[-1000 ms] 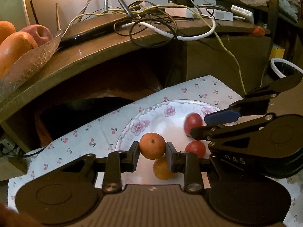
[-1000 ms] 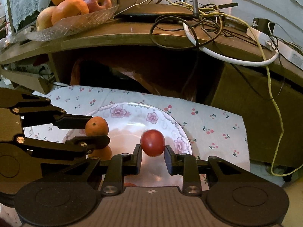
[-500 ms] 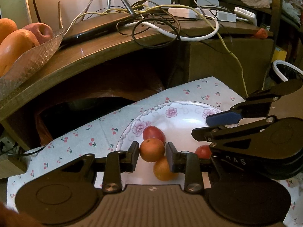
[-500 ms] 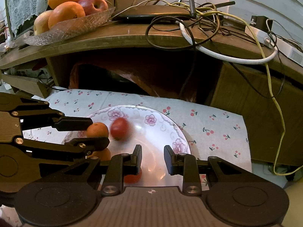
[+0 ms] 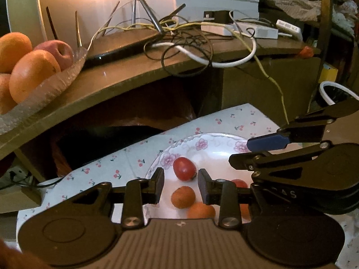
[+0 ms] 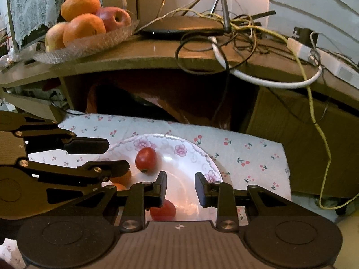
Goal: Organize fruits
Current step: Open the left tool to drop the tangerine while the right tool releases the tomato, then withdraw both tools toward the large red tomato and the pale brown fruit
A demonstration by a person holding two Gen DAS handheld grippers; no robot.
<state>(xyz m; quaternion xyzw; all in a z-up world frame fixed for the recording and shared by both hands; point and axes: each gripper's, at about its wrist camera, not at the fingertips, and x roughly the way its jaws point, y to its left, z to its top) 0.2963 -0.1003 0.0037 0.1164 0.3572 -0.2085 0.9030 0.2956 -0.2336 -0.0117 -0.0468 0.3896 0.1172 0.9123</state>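
both claws are seen released and empty above the floral plate (image 5: 215,139). the left claw (image 5: 180,185) has just been opening; the small orange (image 5: 182,197) lies loose just below it, nearer than the red tomato (image 5: 184,168), which lies farther.

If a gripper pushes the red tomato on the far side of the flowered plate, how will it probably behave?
The red tomato looks smooth and rounded, so a push would probably make it roll. The plate has a glossy, dished surface, so it may drift back to the middle. The small oranges lie near and might stop it.
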